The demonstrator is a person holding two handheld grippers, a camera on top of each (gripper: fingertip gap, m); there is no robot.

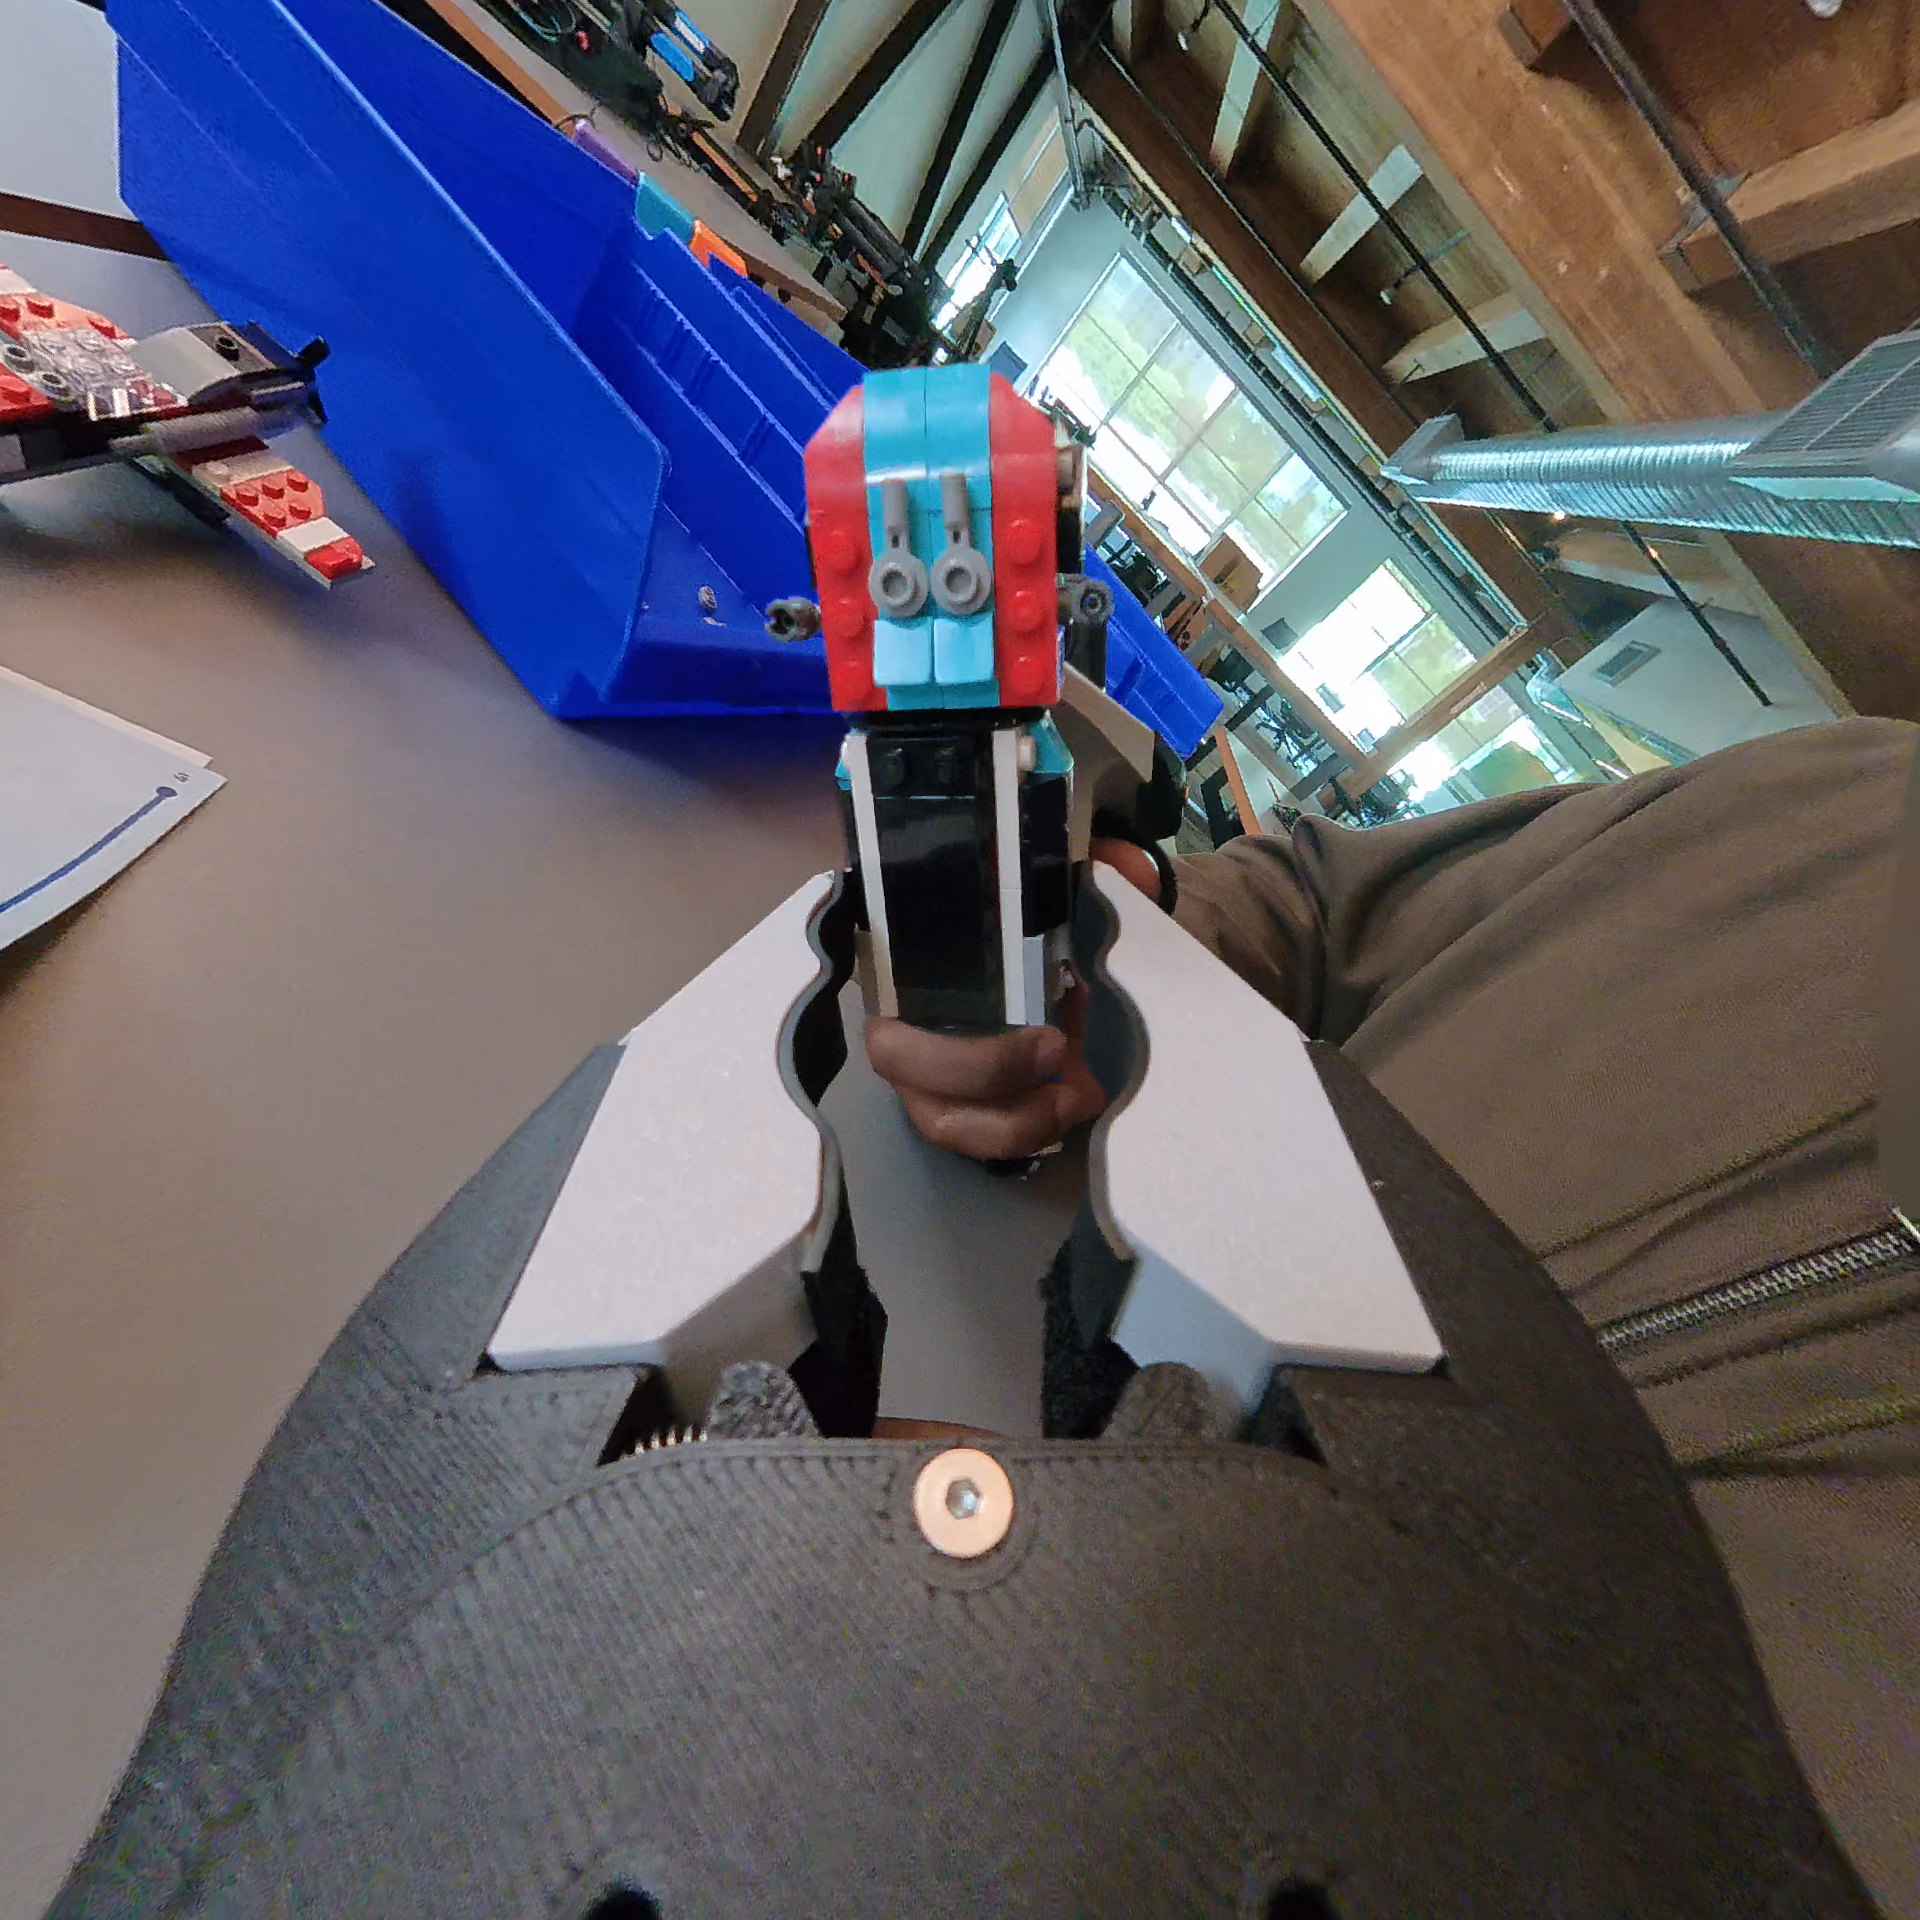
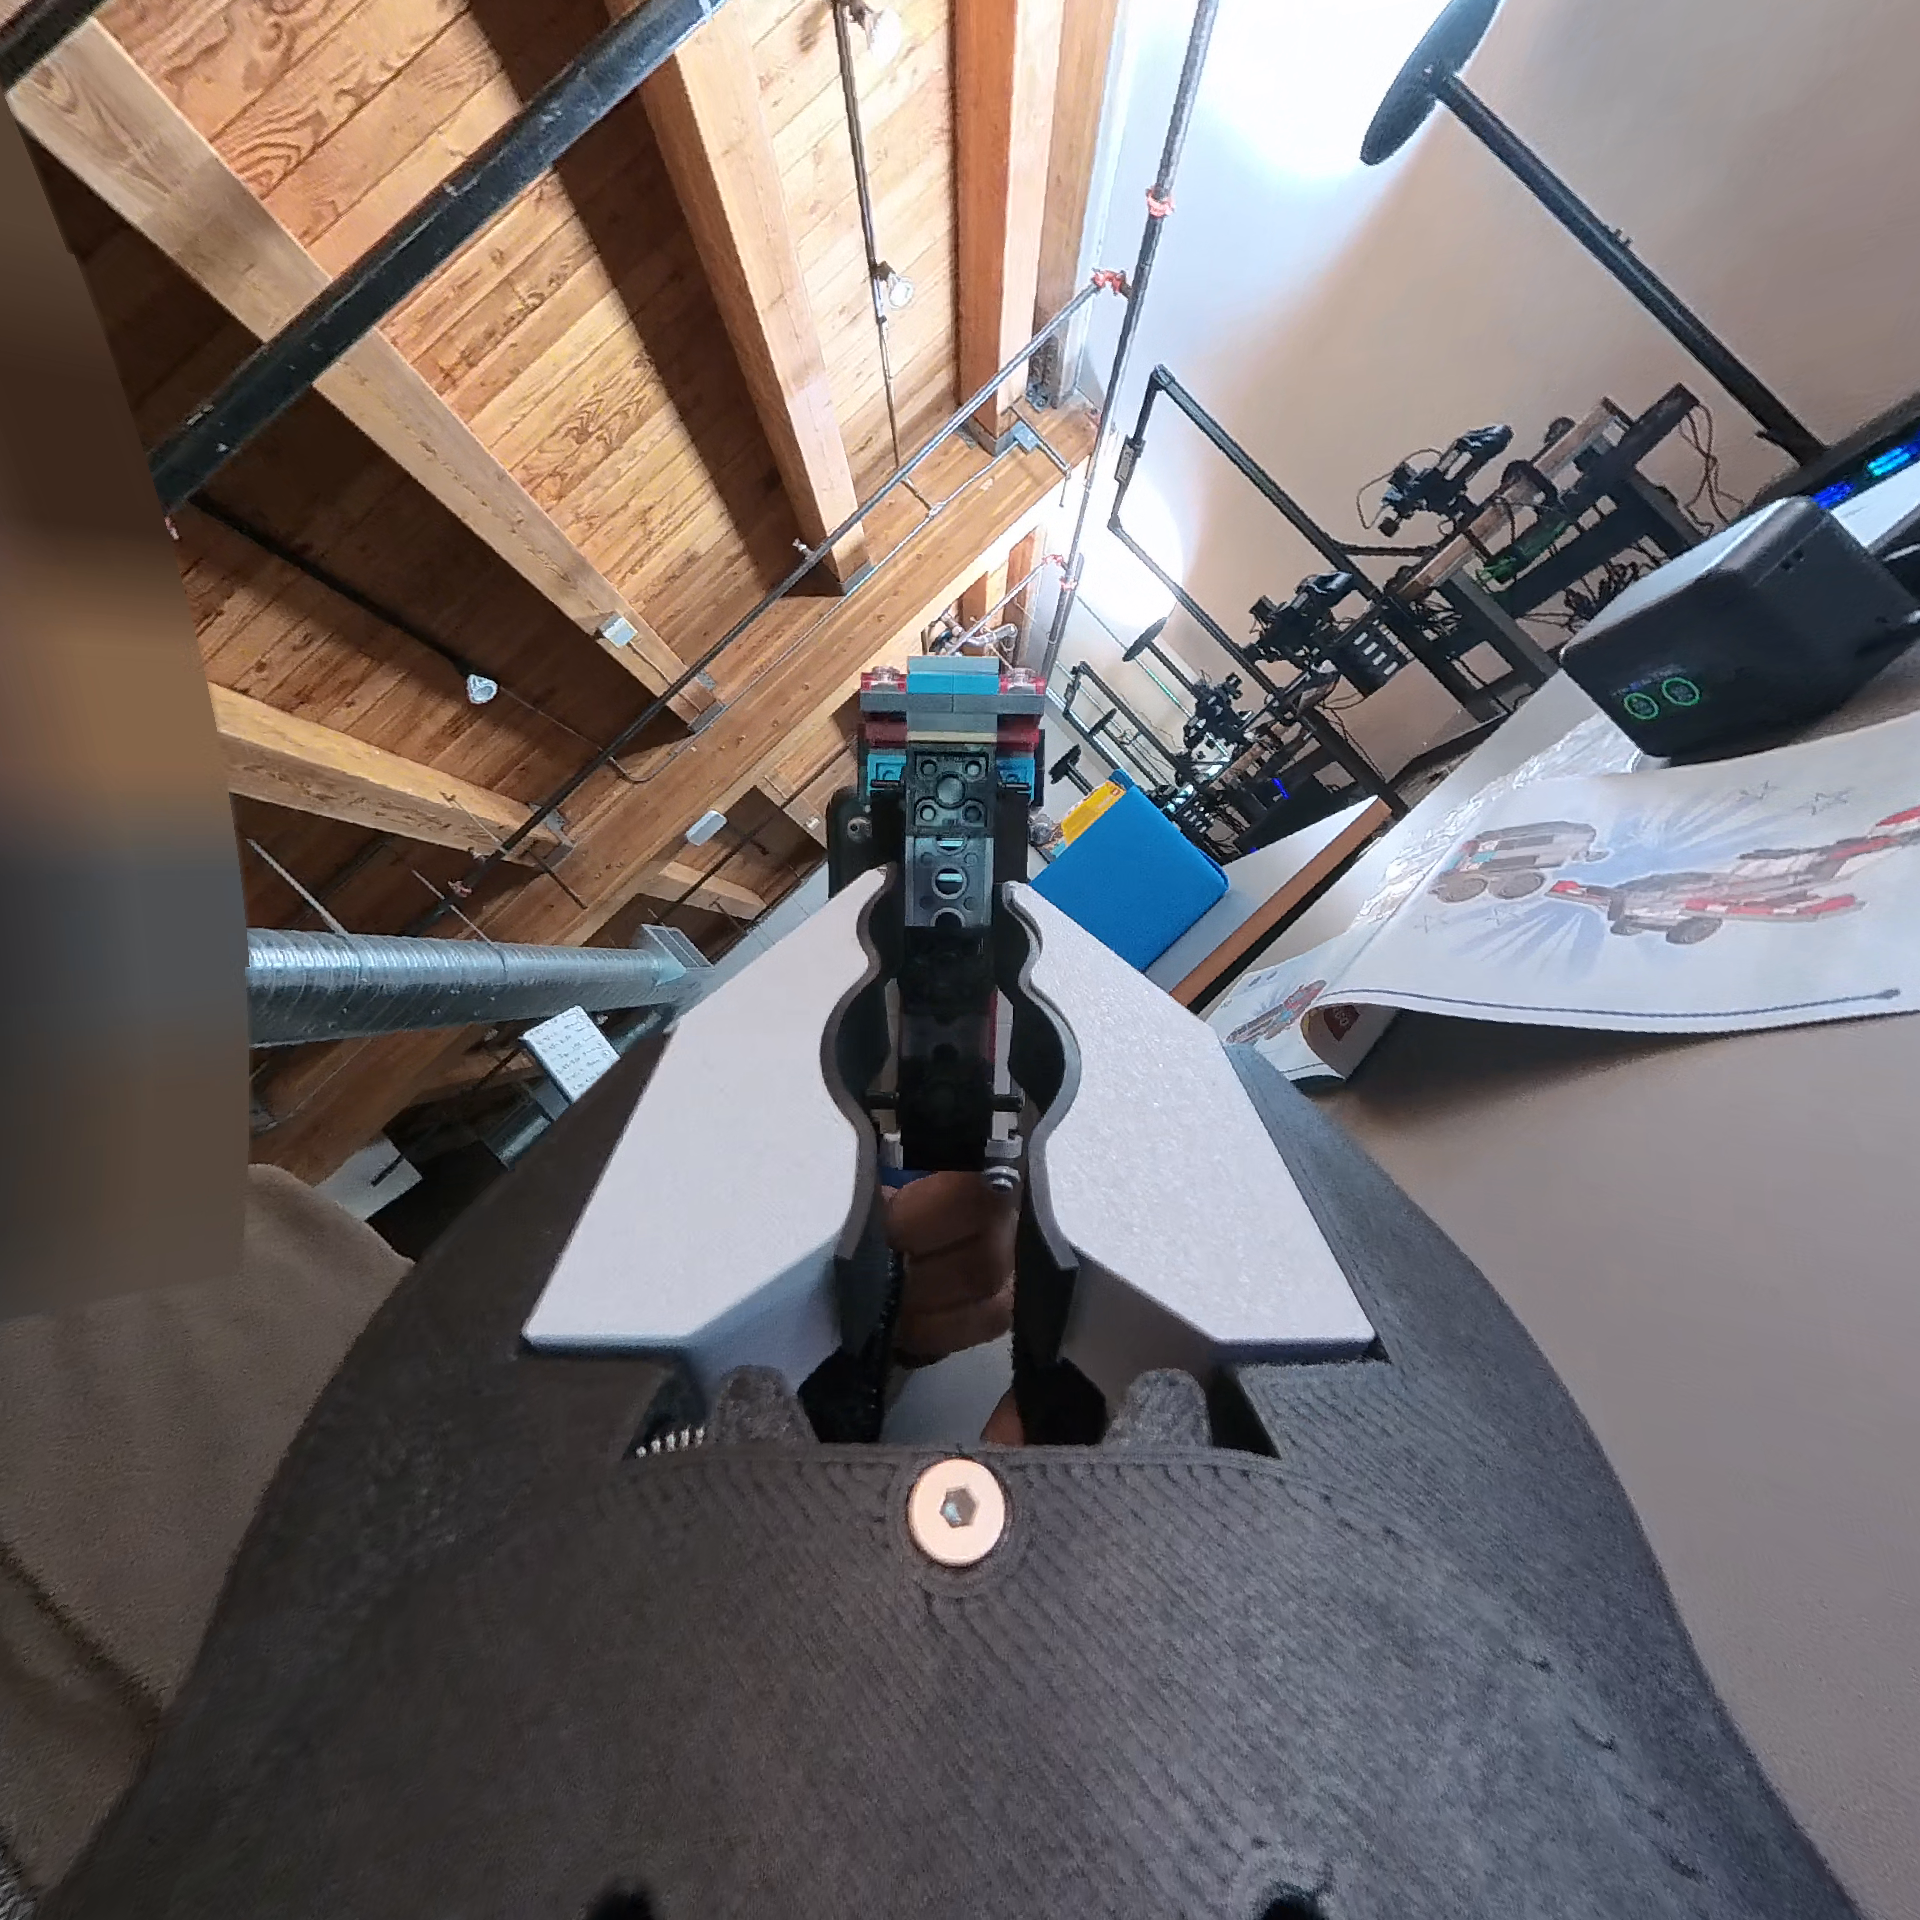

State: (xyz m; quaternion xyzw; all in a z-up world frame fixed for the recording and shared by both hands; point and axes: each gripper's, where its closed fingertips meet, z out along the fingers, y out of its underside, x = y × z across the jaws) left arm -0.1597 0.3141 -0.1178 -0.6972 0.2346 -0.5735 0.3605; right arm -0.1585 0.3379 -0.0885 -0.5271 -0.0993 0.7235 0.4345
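blue bin (image 1: 436, 343), instruction booklet (image 2: 1621, 894) (open)

We see a big room with a wooden ceiling (image 2: 540, 343) and thick beams. Bright windows (image 1: 1195, 436) let in daylight. A shiny metal pipe (image 1: 1621, 468) hangs high up. The wall (image 2: 1351, 260) is pale, and the table (image 1: 364, 1039) is grey.

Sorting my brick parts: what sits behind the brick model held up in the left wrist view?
Behind the brick model stands a blue bin on the grey table; further back, windows. The model hides part of the bin's near end. The left claw grips the model.
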